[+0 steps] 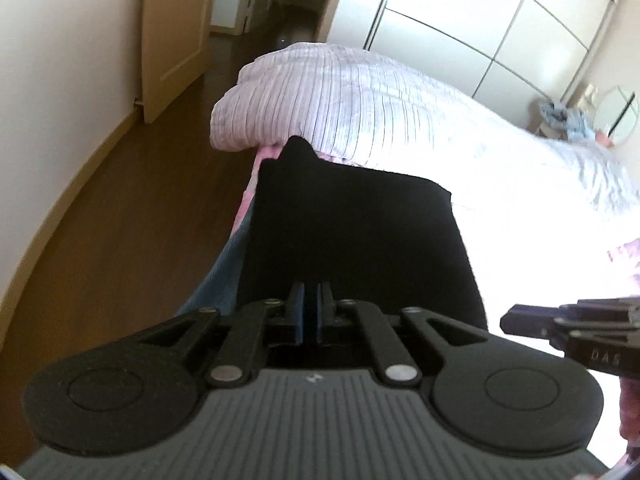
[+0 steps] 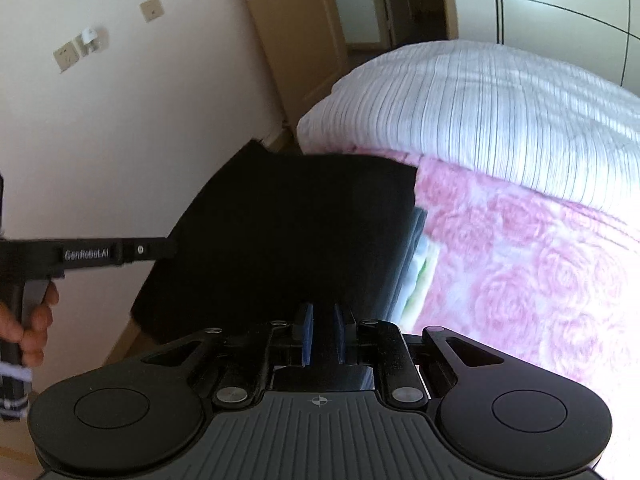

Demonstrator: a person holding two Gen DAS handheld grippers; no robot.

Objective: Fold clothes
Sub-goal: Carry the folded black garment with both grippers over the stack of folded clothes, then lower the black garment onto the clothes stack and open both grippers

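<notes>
Holding the black garment (image 1: 352,232) at the bed (image 2: 540,280) edge, your left tongs (image 1: 309,308) pinch its hem, right tongs (image 2: 322,336) narrowed around cloth; next, carry the fold across evenly.

A black garment (image 1: 360,232) lies over a pink sheet (image 2: 532,264) printed with roses, beside a white quilt (image 1: 360,92) crossed by thin dark stripes. Both grippers — left (image 1: 311,312) and right (image 2: 323,334) — are black with blue pads (image 2: 307,332) and grey ribbed bodies. The floor (image 1: 132,216) is dark brown wood, the wall (image 2: 120,128) cream, the door (image 1: 172,28) pale beige — a wardrobe (image 1: 480,20) shows white panels.
</notes>
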